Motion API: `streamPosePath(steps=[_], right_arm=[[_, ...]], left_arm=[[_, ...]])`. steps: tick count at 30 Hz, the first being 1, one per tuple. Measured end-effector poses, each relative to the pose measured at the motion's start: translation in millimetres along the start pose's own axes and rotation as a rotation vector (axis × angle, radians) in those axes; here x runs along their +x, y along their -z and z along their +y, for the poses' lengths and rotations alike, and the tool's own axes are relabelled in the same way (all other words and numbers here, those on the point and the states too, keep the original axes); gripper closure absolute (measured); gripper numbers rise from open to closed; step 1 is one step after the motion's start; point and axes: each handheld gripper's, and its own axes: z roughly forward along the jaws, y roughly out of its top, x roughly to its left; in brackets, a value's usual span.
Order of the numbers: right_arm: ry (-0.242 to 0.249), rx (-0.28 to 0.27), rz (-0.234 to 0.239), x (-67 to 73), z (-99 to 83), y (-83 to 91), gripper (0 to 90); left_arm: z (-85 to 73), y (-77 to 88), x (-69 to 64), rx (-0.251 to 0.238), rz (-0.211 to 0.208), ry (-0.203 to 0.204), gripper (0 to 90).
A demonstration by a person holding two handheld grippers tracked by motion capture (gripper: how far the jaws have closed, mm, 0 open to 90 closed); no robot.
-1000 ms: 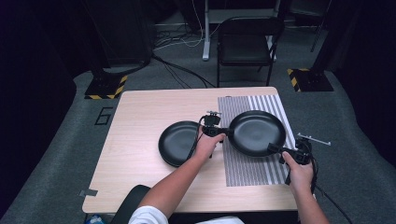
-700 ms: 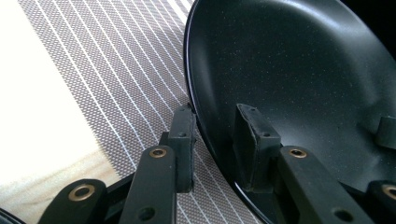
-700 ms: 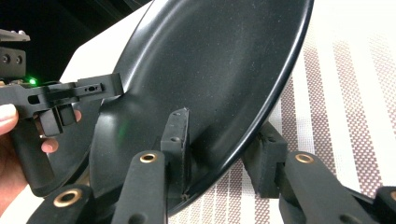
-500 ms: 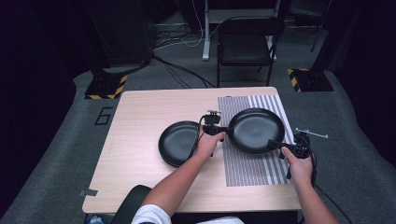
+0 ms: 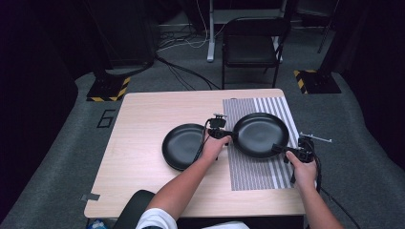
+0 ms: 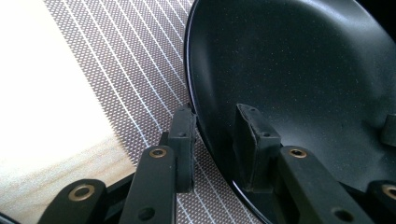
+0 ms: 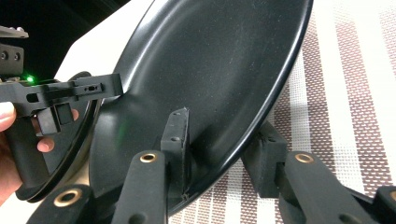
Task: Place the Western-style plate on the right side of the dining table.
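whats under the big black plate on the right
A striped mat on the table. Both grippers, left and right, clamp the plate's rim, each with one finger beneath. The mat directly under the plate's middle is covered, so anything there is hidden.

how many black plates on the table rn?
2. One black plate lies on the bare wood left of centre. The other plate sits over the striped mat, its rim gripped by the left tongs and right tongs. None seems hidden.
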Motion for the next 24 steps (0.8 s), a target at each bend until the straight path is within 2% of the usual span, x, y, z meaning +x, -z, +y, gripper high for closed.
streamPosePath(steps=[6,24], right_arm=[[0.001,0.006,-0.008,-4.9,0.3,-1.6,63.6],[-0.026,0.017,-0.015,-12.4,-1.9,-2.9,63.9]], left_arm=[[-1.4,-6.4,-0.6,0.009,0.007,0.012,68.6],[-1.0,-14.6,-6.9,0.042,0.056,0.006,68.1]])
